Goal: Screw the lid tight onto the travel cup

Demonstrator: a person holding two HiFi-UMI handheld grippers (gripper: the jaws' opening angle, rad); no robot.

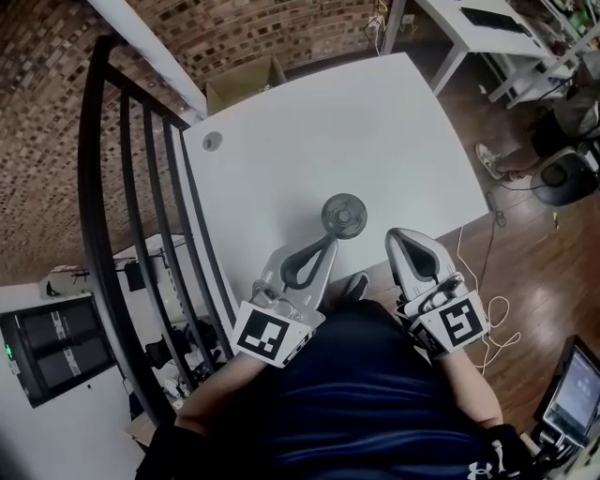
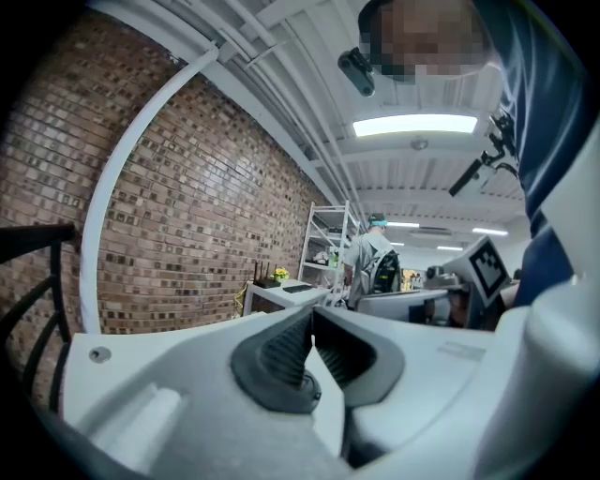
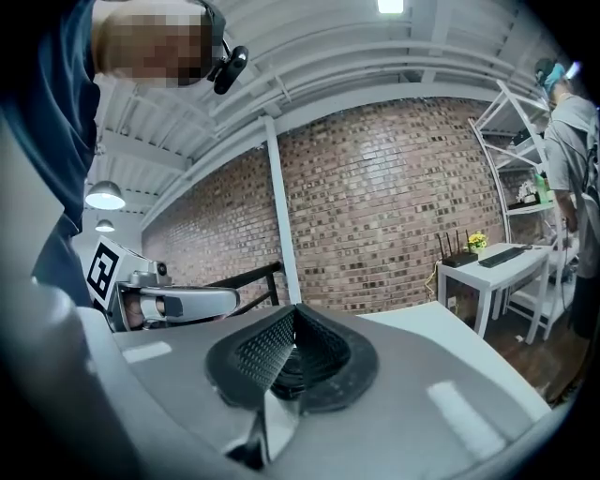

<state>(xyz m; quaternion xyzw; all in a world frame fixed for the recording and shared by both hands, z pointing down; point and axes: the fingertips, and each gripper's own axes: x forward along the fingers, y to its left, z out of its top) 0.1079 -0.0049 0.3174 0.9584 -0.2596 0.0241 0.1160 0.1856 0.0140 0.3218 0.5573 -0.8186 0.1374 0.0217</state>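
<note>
The travel cup (image 1: 343, 216), seen from above with its dark grey round lid on top, stands on the white table (image 1: 375, 131) near the front edge. My left gripper (image 1: 328, 242) is just in front and left of the cup, its jaws shut with nothing in them, the tips close to the cup's side. To the cup's right, my right gripper (image 1: 396, 234) is also shut and empty. In the left gripper view the left gripper (image 2: 312, 314) shows its ribbed pads pressed together. The right gripper (image 3: 295, 314) looks the same, with a dark ribbed shape glimpsed below its pads.
A black railing (image 1: 141, 187) runs along the table's left side. A small round grey fitting (image 1: 213, 142) sits at the table's far left corner, with a cardboard box (image 1: 246, 82) beyond it. Another white desk (image 1: 487, 28) and a chair (image 1: 562, 178) stand at right.
</note>
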